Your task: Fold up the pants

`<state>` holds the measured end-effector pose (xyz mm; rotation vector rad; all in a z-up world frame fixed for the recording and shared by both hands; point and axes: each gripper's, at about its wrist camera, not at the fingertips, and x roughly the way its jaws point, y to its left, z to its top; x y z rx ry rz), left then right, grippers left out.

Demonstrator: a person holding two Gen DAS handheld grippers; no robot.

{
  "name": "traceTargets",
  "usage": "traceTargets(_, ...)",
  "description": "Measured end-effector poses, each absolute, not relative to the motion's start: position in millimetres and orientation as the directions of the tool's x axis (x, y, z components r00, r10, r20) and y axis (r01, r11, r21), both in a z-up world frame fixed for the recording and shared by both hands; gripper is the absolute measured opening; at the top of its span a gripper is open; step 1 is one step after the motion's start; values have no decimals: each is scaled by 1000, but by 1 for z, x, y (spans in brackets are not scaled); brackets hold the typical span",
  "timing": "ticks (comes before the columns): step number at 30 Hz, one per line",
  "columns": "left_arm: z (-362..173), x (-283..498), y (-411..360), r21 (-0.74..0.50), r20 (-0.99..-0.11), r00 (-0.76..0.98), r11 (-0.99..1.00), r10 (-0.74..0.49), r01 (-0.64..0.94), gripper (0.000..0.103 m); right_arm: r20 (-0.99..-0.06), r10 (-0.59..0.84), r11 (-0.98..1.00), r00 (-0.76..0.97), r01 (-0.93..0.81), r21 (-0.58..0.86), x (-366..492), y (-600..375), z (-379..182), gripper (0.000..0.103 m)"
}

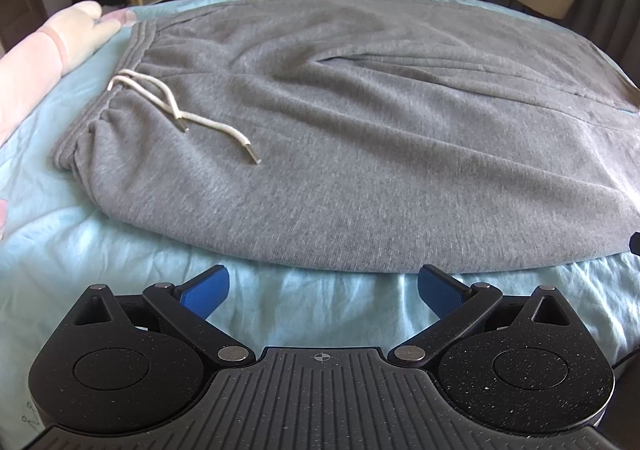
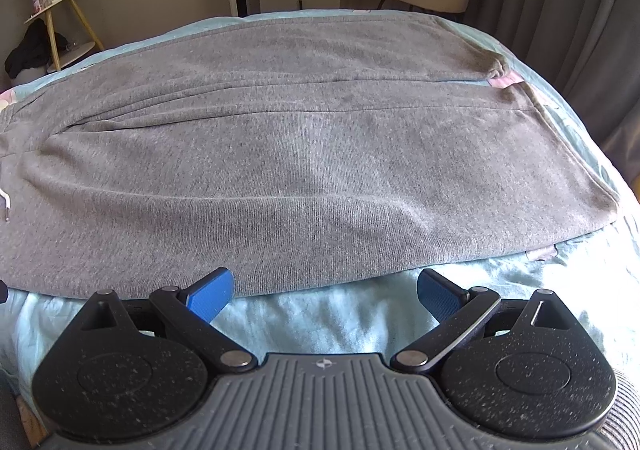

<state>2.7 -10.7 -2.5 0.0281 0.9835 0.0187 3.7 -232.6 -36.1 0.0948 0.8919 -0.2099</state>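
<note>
Both grippers — left point(image 1: 323, 284), right point(image 2: 325, 286) — agape, empty | grey pants point(image 1: 360, 138) flat, legs side by side, drawstring point(image 1: 180, 110) loose

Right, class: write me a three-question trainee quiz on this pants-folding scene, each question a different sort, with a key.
1. True or false: the left hand-held gripper is shut on the grey pants.
2. The white drawstring lies near the: A) waistband B) leg cuffs C) bedsheet.
3. Fill in: the right hand-held gripper is ____, just short of the pants' near edge.

Key: 1 false; 2 A; 3 open.
</note>
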Motion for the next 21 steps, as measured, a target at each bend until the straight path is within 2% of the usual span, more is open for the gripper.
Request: traceTargets(21,-9,11,-7,31,-849,528,999,40,-26,103,-820,-93,961,565,268,75,27,-243,-48,99)
